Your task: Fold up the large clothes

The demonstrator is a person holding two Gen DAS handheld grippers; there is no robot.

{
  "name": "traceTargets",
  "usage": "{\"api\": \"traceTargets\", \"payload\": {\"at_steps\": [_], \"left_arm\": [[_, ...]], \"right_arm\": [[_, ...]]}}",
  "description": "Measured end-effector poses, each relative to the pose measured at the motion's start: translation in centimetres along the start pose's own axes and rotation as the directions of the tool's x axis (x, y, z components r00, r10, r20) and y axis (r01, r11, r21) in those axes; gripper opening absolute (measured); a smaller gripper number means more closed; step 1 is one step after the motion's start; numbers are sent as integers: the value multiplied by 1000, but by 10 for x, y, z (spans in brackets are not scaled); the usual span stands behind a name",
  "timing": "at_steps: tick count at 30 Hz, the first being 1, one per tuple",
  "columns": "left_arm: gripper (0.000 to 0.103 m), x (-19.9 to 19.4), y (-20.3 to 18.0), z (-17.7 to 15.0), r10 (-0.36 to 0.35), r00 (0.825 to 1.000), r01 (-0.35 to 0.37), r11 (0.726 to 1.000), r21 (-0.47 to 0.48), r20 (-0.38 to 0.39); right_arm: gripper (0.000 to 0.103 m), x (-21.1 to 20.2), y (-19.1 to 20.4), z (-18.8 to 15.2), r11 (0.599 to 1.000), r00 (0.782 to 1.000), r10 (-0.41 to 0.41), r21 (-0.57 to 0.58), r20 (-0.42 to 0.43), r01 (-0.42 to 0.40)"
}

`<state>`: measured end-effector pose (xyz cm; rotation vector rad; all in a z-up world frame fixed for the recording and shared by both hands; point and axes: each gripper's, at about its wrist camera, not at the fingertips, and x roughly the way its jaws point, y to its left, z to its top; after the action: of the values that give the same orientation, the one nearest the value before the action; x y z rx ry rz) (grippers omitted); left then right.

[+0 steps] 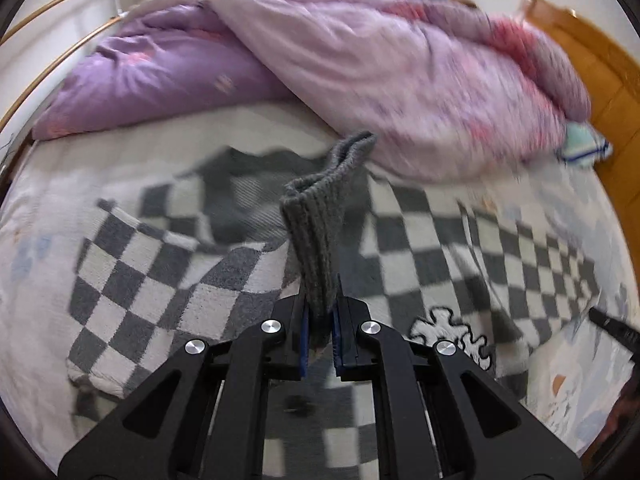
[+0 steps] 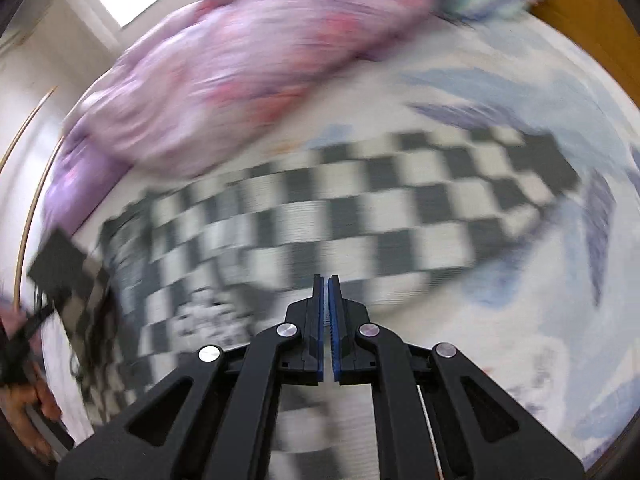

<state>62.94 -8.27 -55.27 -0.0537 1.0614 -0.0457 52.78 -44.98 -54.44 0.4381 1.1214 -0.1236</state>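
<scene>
A grey-and-white checkered knit sweater [image 1: 168,276] lies spread on the bed; it also shows, blurred, in the right wrist view [image 2: 360,216]. My left gripper [image 1: 320,300] is shut on the sweater's grey ribbed cuff [image 1: 316,216], which stands up from between the jaws above the garment. My right gripper [image 2: 326,280] is shut and empty, held just above the sweater; its black tip shows at the right edge of the left wrist view [image 1: 612,326]. A black-outlined white flower patch [image 1: 448,332] sits on the sweater near the left gripper.
A bunched purple and pink quilt [image 1: 360,64] fills the far side of the bed. A light floral sheet [image 2: 560,240] covers the mattress. A wooden headboard [image 1: 592,64] stands at the right, a folded mint towel [image 1: 584,144] beside it. Curved brass rails [image 1: 48,64] run on the left.
</scene>
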Motion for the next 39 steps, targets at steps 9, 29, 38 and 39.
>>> {"api": "traceTargets", "payload": {"at_steps": [9, 29, 38, 39], "left_arm": [[68, 48, -39, -25, -110, 984, 109, 994, -12, -138], [80, 78, 37, -44, 72, 969, -102, 988, -119, -237], [82, 57, 62, -46, -63, 977, 36, 990, -137, -203], [82, 45, 70, -46, -67, 981, 41, 989, -143, -184]], "right_arm": [[11, 23, -137, -12, 896, 996, 33, 439, 83, -66], [13, 51, -168, 27, 879, 994, -21, 475, 108, -33], [12, -47, 1, 50, 1000, 948, -13, 9, 319, 11], [12, -54, 27, 48, 999, 944, 1, -44, 331, 15]]}}
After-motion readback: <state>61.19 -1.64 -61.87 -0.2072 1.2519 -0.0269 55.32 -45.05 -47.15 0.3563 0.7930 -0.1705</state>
